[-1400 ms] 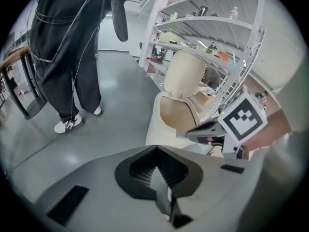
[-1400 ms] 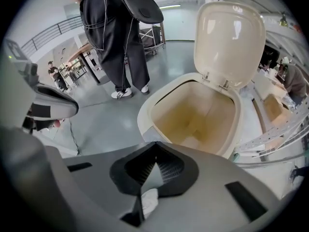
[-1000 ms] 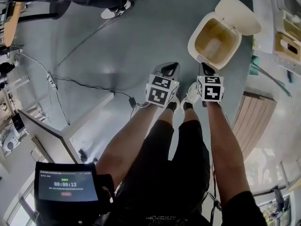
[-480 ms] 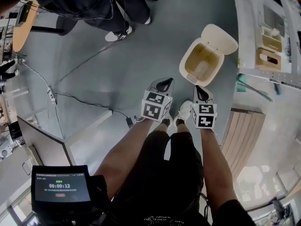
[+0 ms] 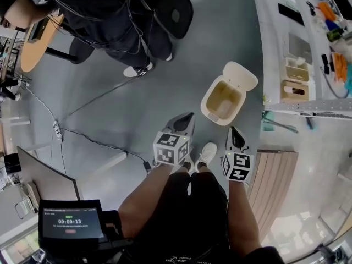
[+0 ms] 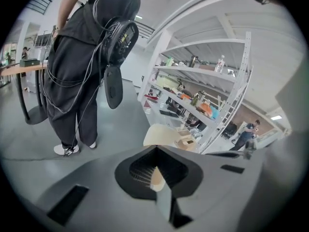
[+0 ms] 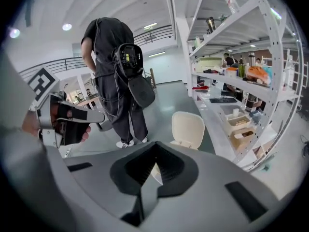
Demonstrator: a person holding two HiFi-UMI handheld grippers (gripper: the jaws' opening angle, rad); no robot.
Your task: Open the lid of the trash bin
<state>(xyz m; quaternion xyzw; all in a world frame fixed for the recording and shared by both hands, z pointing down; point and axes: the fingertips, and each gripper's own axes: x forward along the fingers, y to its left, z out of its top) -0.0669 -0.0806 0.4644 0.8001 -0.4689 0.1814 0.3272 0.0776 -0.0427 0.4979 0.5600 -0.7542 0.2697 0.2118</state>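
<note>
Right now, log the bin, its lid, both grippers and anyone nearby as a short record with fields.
trash bin: cream, standing on the floor next to the shelving
lid: open, tipped back
left gripper: fingers together, holding nothing, apart from the bin
right gripper: fingers together, holding nothing, apart from the bin
person: dark clothes, standing further off across the floor
</note>
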